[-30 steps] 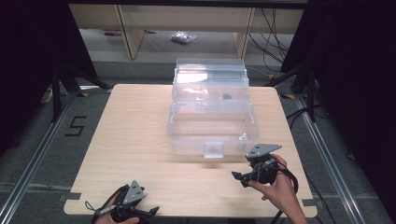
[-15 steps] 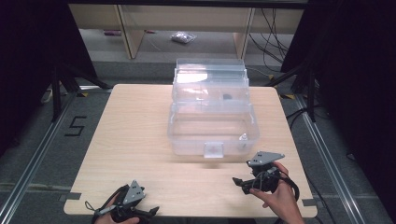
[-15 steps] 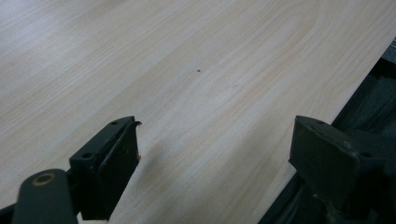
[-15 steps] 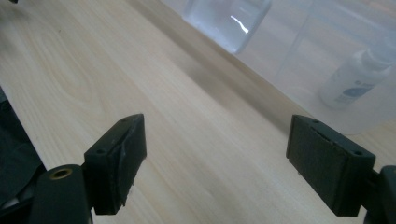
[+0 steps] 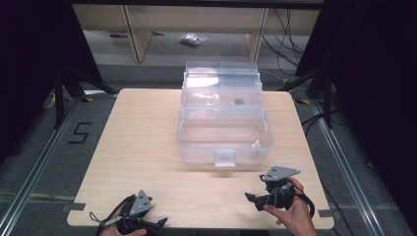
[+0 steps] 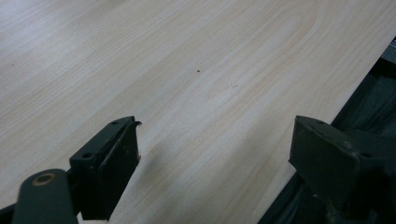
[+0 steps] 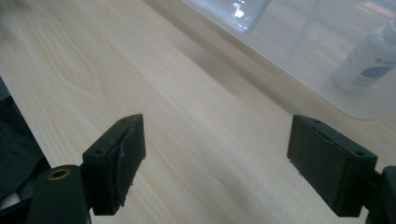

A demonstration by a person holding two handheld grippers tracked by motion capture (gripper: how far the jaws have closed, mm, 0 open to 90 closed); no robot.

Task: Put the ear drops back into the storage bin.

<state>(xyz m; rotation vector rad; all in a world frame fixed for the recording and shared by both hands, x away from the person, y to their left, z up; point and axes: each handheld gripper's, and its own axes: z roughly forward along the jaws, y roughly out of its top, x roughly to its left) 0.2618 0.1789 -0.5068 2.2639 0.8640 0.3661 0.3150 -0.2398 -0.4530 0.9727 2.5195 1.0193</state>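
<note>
Pale matt wood-grain table [image 5: 147, 147], glossy clear plastic box [image 5: 223, 140], matt black jaws.

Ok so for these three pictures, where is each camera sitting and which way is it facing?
High view: above the person's side, facing forward and down on the table and clear box; both hands, left gripper, right gripper.
Left gripper view: rides the left gripper, facing bare tabletop at its edge; jaws apart.
Right gripper view: rides the right gripper, facing the box's wall, a small bottle behind it; jaws apart.
High and right gripper views share the box.
</note>
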